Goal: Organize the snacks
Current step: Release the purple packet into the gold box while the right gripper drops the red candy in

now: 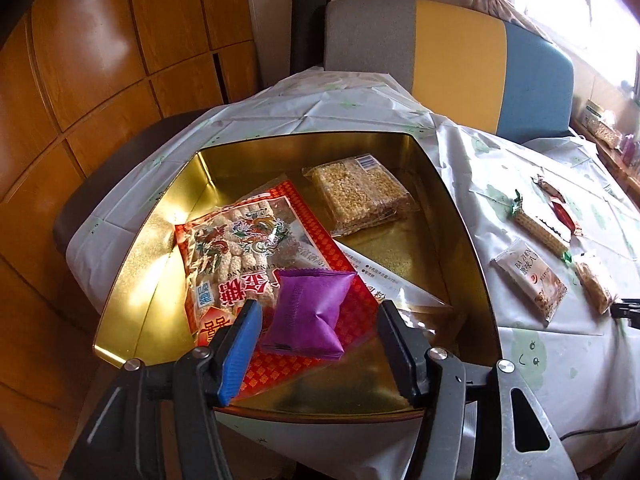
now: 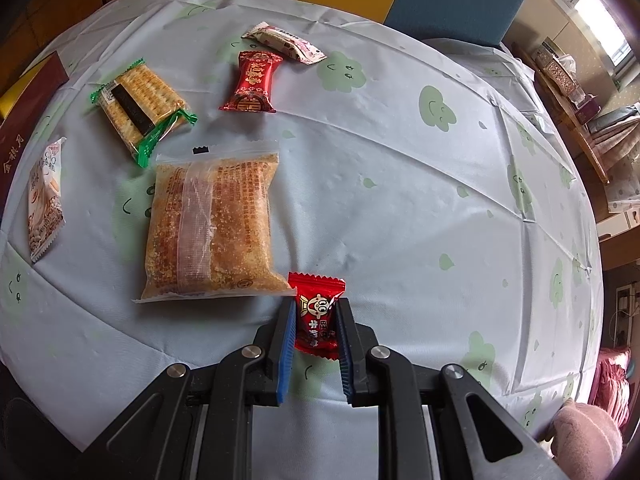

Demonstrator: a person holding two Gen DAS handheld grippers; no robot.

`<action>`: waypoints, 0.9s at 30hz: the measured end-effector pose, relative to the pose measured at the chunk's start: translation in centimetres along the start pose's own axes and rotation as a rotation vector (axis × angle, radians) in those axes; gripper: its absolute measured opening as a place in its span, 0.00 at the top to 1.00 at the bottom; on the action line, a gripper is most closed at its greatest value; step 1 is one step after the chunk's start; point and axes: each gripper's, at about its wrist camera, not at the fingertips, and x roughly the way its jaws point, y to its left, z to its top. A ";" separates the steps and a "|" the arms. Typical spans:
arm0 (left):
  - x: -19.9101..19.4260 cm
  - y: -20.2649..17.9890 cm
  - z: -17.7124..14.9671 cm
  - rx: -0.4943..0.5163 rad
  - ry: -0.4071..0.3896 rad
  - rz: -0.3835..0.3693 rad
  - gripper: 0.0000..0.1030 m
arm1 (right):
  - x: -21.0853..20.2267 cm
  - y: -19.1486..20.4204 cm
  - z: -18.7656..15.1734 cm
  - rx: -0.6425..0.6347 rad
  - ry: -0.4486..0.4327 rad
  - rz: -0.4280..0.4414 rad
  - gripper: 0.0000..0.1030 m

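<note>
A gold tin box (image 1: pixel 132 280) holds a large red snack bag (image 1: pixel 240 248), a clear pack of puffed-rice bars (image 1: pixel 360 192) and a purple packet (image 1: pixel 308 312). My left gripper (image 1: pixel 320 320) is open over the tin, its fingers either side of the purple packet, which lies on the red bag. My right gripper (image 2: pixel 316 320) is shut on a small red candy packet (image 2: pixel 316 312) at the table surface. Beside it lie a large clear crumb-cake pack (image 2: pixel 212 228), a green-ended cracker pack (image 2: pixel 142 110), a red candy (image 2: pixel 252 80), a white bar (image 2: pixel 284 42) and a beige packet (image 2: pixel 44 200).
The round table has a pale cloth with green cloud prints (image 2: pixel 400 184). A grey, yellow and blue chair (image 1: pixel 452 60) stands behind it. Wooden cabinets (image 1: pixel 100 60) are at the left. A dark red box lid (image 2: pixel 24 104) lies at the table's left edge.
</note>
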 end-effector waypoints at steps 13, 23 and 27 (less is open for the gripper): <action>-0.2 1.1 -0.2 -0.016 -0.012 0.014 0.41 | -0.8 -3.8 1.1 0.147 -0.060 0.030 0.82; 0.0 1.5 -0.2 -0.026 -0.012 0.022 0.41 | -4.6 -2.4 2.7 0.127 -0.221 0.163 0.82; 0.0 1.8 -0.2 -0.039 -0.014 0.025 0.41 | -6.8 0.5 3.7 0.077 -0.278 0.249 0.82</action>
